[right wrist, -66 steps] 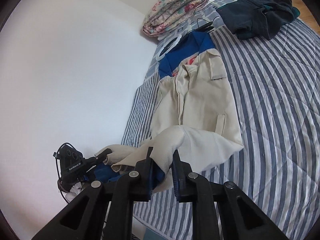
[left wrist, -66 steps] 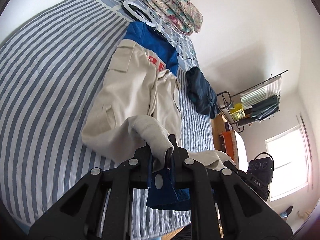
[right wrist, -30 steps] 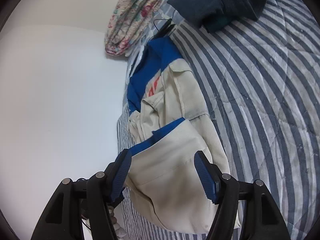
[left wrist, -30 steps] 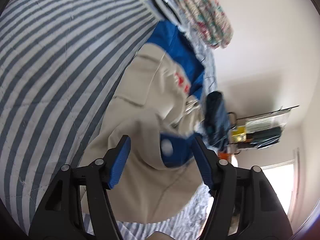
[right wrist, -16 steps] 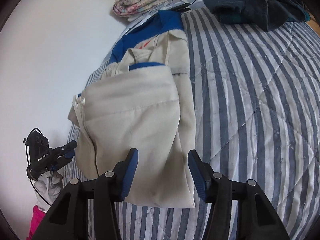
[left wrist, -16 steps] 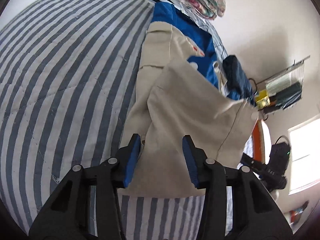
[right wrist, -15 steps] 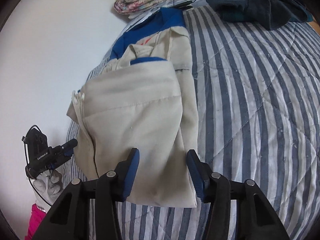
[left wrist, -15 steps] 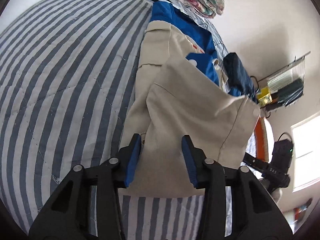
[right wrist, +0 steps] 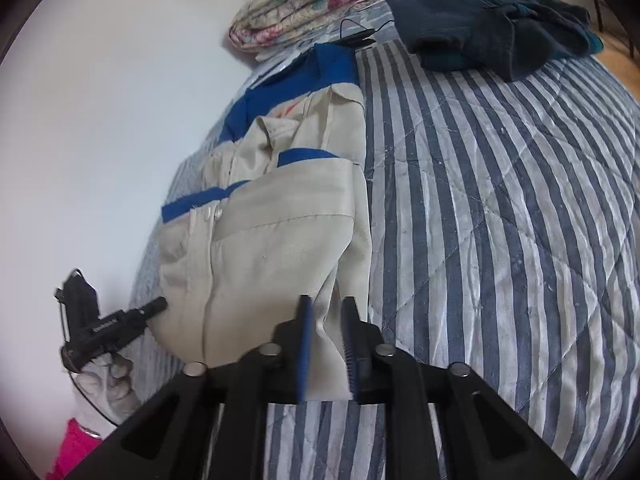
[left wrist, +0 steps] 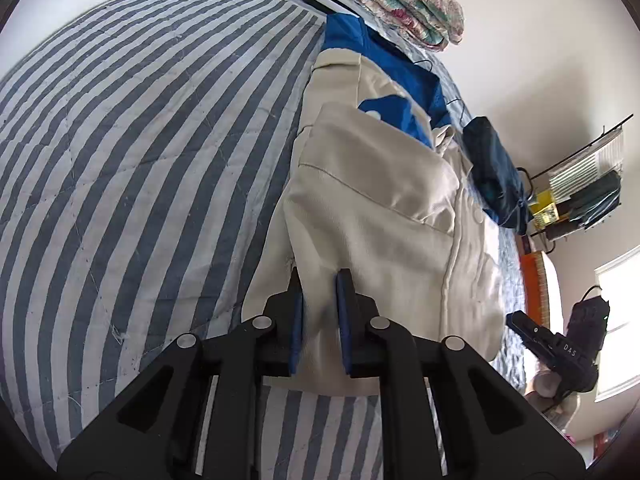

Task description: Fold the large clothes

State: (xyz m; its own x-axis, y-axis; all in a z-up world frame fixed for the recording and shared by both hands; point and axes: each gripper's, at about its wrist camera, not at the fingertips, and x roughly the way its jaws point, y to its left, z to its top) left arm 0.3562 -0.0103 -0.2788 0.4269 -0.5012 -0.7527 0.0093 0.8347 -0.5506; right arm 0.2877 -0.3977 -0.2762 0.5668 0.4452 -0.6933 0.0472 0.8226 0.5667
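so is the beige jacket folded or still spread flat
Partly folded: the beige jacket's lower half is doubled up over its chest, blue hem band facing the collar, on the striped quilt.

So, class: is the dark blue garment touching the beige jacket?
Apart. The right wrist view shows bare striped bedcover between the dark blue garment and the beige jacket.

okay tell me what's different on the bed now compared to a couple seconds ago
The jacket's lower half was carried up and let go, lying folded over its blue top. The left claw and right claw then moved to the near folded edge and are closing with cloth between them. The floral quilt, dark garment and striped bedspread stayed put.
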